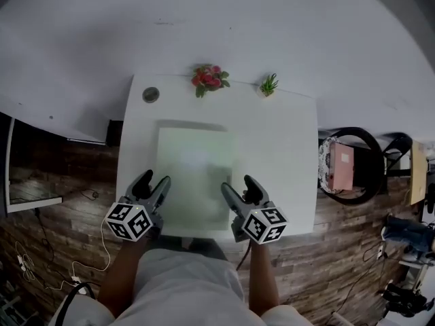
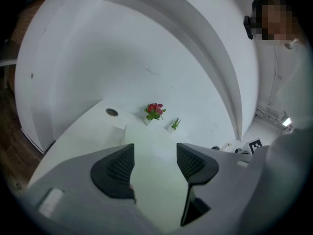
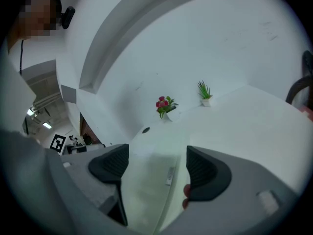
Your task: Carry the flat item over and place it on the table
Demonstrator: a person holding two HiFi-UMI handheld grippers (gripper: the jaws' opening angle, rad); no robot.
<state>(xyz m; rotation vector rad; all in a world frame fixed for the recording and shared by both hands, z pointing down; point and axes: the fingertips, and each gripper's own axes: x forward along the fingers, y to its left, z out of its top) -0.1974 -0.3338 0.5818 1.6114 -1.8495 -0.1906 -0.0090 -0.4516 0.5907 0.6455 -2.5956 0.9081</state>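
The flat item is a pale green sheet (image 1: 194,175) lying flat on the white table (image 1: 279,148), near its front edge. My left gripper (image 1: 155,182) hovers at the sheet's left edge and my right gripper (image 1: 236,184) at its right edge. In the left gripper view, the left gripper (image 2: 154,151) has its jaws apart, and the sheet (image 2: 146,136) shows below the gap, untouched by the pads. The right gripper (image 3: 157,153) is open the same way in its own view, with the sheet (image 3: 146,180) beneath it. Neither gripper holds anything.
A pot of red flowers (image 1: 209,79) and a small green plant (image 1: 269,85) stand at the table's far edge against the white wall. A round cable hole (image 1: 151,95) is at the far left corner. A black chair (image 1: 350,165) with a pink item stands to the right.
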